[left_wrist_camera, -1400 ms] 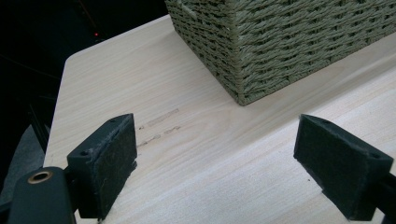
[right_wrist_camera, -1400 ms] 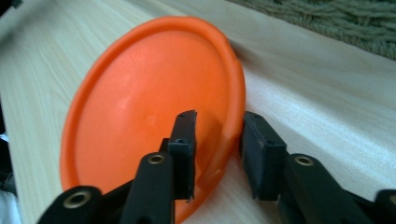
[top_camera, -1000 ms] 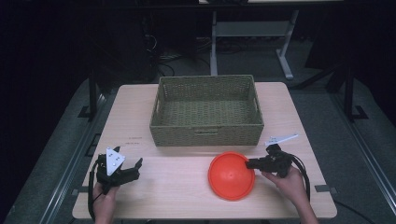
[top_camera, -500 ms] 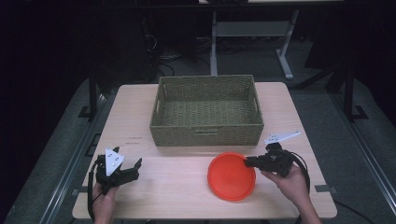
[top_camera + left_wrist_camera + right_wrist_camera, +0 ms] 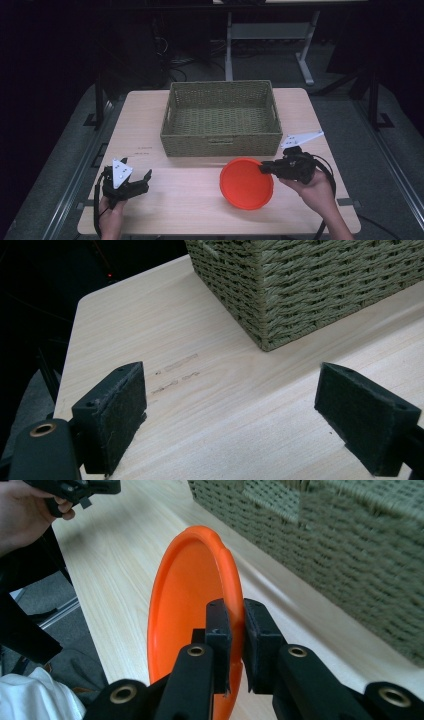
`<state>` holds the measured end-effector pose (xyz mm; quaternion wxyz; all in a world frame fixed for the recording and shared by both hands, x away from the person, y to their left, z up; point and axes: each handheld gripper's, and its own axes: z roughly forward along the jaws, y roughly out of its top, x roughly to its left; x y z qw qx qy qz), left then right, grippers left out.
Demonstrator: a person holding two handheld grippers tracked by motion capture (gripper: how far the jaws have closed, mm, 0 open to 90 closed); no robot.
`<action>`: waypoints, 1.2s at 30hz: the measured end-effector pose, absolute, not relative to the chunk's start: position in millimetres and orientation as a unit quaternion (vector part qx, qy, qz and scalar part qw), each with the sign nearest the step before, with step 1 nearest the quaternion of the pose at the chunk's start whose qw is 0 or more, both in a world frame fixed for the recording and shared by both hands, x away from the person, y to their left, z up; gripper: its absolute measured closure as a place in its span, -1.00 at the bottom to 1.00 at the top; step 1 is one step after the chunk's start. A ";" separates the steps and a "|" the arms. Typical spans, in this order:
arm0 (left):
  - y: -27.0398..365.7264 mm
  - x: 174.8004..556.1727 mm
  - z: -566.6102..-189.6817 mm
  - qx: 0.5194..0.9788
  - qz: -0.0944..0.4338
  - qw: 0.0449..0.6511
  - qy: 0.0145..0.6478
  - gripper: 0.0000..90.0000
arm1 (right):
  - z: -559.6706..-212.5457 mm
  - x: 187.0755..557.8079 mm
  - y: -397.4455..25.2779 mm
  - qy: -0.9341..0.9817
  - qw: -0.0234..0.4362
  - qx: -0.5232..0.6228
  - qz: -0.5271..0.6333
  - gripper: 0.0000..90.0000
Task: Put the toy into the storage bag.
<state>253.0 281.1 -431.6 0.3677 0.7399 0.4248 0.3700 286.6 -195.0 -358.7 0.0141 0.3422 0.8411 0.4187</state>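
The right gripper (image 5: 266,168) is clamped on the rim of an orange plate (image 5: 246,183). In the right gripper view its two jaws pinch the plate's (image 5: 187,600) edge between them, one pad on the inner face and one on the outer, with almost no gap left. The plate extends away from those jaws toward the left gripper's side of the table (image 5: 200,210). In the high view it looks tilted, its gripped edge raised, and its shadow lies on the wood beneath it. Whether its far edge touches the table, I cannot tell.

Just beyond the right gripper and the plate stands a woven basket (image 5: 222,142), its near wall close to the plate's rim but apart from it. In the right gripper view the basket (image 5: 350,545) runs along the right of the jaws.

The left gripper (image 5: 131,184) sits well apart from the plate, near the table's front left corner, held in the left hand (image 5: 111,212). Its jaws stand wide, with bare wood between the pads (image 5: 112,415). The basket's corner (image 5: 310,285) lies ahead of it and to its right, and some faint marks (image 5: 175,371) show on the wood just ahead of its left pad.
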 end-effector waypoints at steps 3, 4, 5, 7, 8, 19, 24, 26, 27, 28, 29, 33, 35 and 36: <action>281.7 252.9 -431.5 0.741 0.368 0.365 0.428 -0.72 | -352.0 289.4 -196.4 0.841 0.012 0.344 0.418 0.83; 281.7 252.9 -431.5 0.740 0.367 0.365 0.429 -0.72 | -350.7 290.3 -196.7 0.840 0.010 0.346 0.417 0.83; 281.9 252.8 -431.4 0.741 0.366 0.364 0.429 -0.72 | -349.2 291.1 -197.2 0.841 0.010 0.348 0.415 0.83; 281.2 252.5 -432.2 0.741 0.365 0.366 0.429 -0.72 | -346.2 292.6 -198.0 0.841 0.009 0.350 0.413 0.83; 281.1 252.3 -432.3 0.742 0.365 0.365 0.428 -0.72 | -344.4 293.4 -198.5 0.841 0.010 0.351 0.412 0.83; 281.4 250.6 -430.3 0.743 0.370 0.365 0.421 -0.72 | -327.1 305.6 -197.8 0.839 0.010 0.350 0.417 0.83; 281.3 251.1 -430.5 0.742 0.370 0.366 0.422 -0.72 | -321.9 310.1 -193.7 0.838 0.004 0.347 0.421 0.83; 281.0 250.5 -430.2 0.743 0.370 0.367 0.420 -0.72 | -319.9 313.0 -192.7 0.838 0.001 0.346 0.421 0.83; 280.7 250.3 -430.5 0.741 0.372 0.369 0.420 -0.72 | -318.8 314.3 -192.6 0.837 0.000 0.347 0.423 0.83; 280.7 250.1 -430.6 0.741 0.371 0.369 0.420 -0.72 | -317.5 315.5 -192.8 0.836 -0.001 0.348 0.424 0.83; 280.8 250.1 -430.7 0.741 0.371 0.369 0.420 -0.72 | -315.8 317.3 -193.1 0.835 -0.002 0.347 0.427 0.83; 281.3 250.4 -429.9 0.745 0.371 0.364 0.419 -0.72 | -309.2 322.6 -192.9 0.834 -0.005 0.350 0.427 0.83; 280.9 250.3 -430.2 0.745 0.371 0.366 0.417 -0.72 | -306.1 324.9 -192.9 0.835 -0.005 0.351 0.425 0.83; 280.9 250.0 -430.2 0.746 0.371 0.365 0.416 -0.72 | -304.5 326.1 -193.1 0.833 -0.006 0.351 0.427 0.83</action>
